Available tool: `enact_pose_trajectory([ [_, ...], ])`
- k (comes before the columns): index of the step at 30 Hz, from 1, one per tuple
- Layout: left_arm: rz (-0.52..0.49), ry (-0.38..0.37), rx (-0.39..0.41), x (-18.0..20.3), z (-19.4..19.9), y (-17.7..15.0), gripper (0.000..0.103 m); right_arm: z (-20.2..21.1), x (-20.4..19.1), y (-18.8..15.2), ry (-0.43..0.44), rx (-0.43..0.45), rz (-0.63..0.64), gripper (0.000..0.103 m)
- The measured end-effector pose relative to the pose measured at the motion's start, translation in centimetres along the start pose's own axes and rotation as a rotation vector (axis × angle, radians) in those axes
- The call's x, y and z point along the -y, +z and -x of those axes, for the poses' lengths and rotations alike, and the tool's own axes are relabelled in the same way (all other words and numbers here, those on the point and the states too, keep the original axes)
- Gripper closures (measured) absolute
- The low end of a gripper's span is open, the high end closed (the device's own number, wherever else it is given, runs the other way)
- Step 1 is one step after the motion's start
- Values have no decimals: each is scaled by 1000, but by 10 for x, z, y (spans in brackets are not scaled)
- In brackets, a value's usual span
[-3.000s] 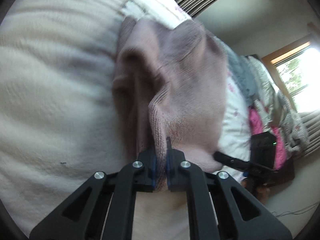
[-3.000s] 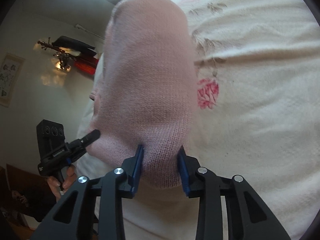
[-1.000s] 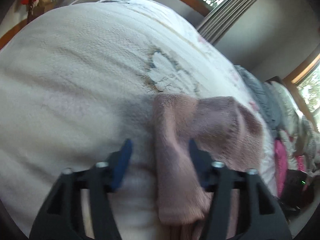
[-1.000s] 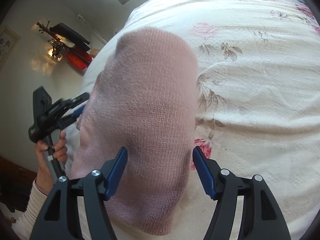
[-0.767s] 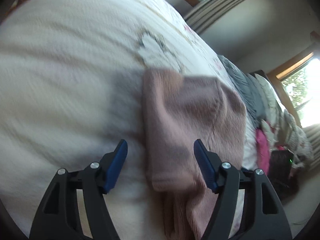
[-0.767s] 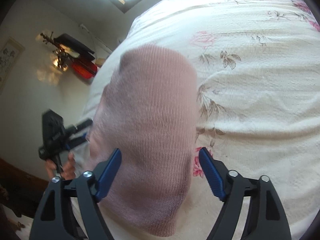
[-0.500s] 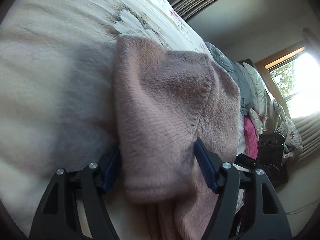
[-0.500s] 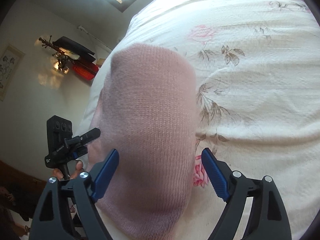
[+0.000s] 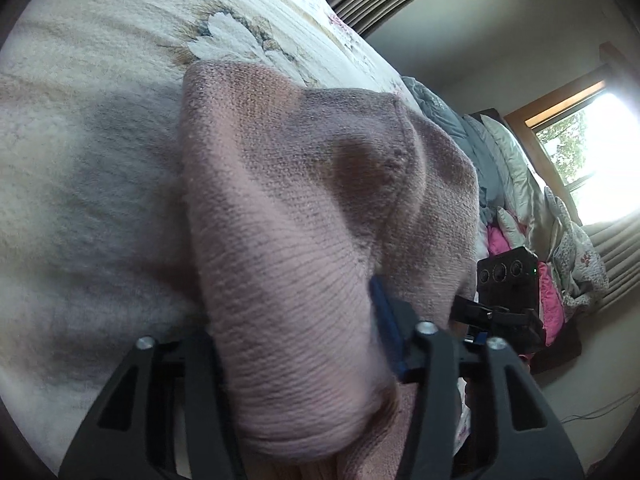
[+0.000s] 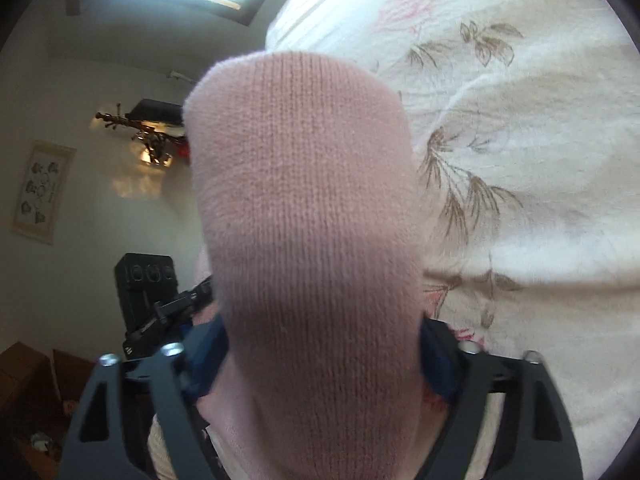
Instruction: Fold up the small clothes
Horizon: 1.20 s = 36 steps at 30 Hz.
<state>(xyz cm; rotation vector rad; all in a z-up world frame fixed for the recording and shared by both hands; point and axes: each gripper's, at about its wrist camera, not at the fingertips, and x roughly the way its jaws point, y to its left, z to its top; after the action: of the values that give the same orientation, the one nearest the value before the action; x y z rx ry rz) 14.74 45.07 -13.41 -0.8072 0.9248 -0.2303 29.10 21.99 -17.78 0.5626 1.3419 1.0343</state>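
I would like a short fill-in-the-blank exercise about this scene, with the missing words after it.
1. The knitted garment between the grippers is ____ in colour.
2. It lies on a cream bedspread printed with ____.
3. The fingers of the right gripper stand ____, one on each side of the garment.
4. In the left wrist view, a ____ lets in daylight at the right.

Missing words: pink; flowers; open; window

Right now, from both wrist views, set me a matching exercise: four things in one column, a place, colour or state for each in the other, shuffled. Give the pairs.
Column one:
1. pink knit garment
2. left tool
3. framed picture
4. bedspread

Column two:
A. cream with a flower print
B. hanging on the wall
C. open, one finger on each side of the garment
D. lying on the bedspread

Pairs: 1-D, 2-C, 3-B, 4-A
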Motion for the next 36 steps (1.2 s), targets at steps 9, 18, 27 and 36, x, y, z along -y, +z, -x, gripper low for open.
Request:
enact_pose_trajectory([
  [9, -18, -81, 14, 59, 16, -29, 67, 63, -23, -19, 97, 9, 38, 49],
  [18, -13, -181, -84, 138, -7, -107, 67, 172, -10, -76, -2, 0, 41, 49],
  [27, -44, -93, -160, 154, -71, -154, 67, 192, 62, -115, -59, 11, -81, 48],
  [36, -128, -49, -110, 140, -86, -166, 64, 170, 107, -138, -27, 67, -134, 46],
])
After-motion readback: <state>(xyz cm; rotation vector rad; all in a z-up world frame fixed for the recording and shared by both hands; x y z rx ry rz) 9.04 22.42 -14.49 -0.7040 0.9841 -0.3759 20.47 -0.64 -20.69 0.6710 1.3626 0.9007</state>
